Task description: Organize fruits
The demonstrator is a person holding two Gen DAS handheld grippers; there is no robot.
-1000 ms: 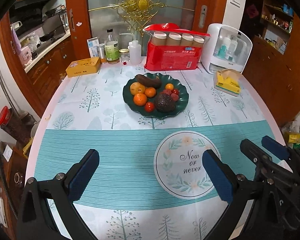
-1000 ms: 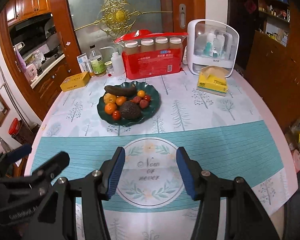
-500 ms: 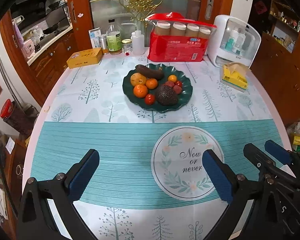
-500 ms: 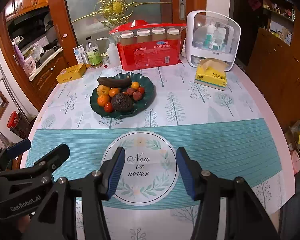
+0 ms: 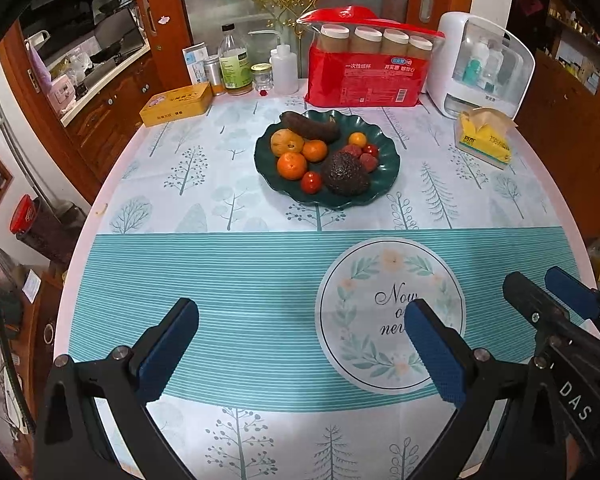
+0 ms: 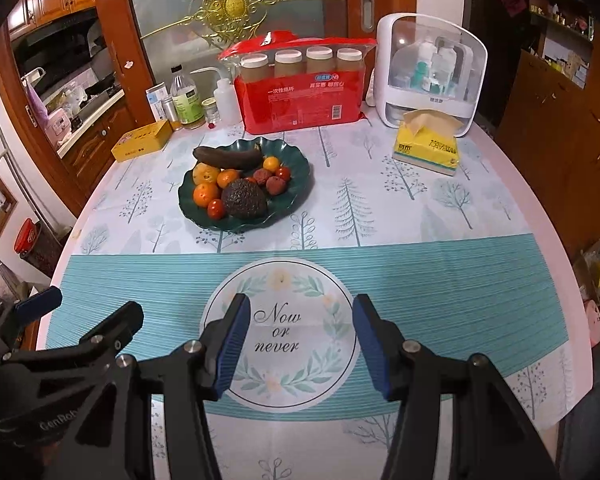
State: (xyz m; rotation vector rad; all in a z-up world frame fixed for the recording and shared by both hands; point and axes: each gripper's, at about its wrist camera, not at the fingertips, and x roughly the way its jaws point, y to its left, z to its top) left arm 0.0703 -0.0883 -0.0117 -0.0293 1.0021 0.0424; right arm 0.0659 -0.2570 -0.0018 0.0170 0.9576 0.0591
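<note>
Hand-held grippers point(image 5: 300, 344) point(image 6: 298, 340), plate point(image 6: 296, 184), tissues point(image 6: 428, 146)

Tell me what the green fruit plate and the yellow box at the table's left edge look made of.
Green plate: probably glazed ceramic or glossy plastic; its wavy rim shows shiny highlights, which leaves either possible. Yellow box: likely a lidded metal tin, with crisp edges and a smooth printed sheen, though coated cardboard can't be ruled out.

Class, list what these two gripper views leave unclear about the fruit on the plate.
- Avocado hides part of the reddish fruits behind it, left view.
- Banana: underside and the plate beneath it hidden, right view.
- Fruit condition: too small to judge.
</note>
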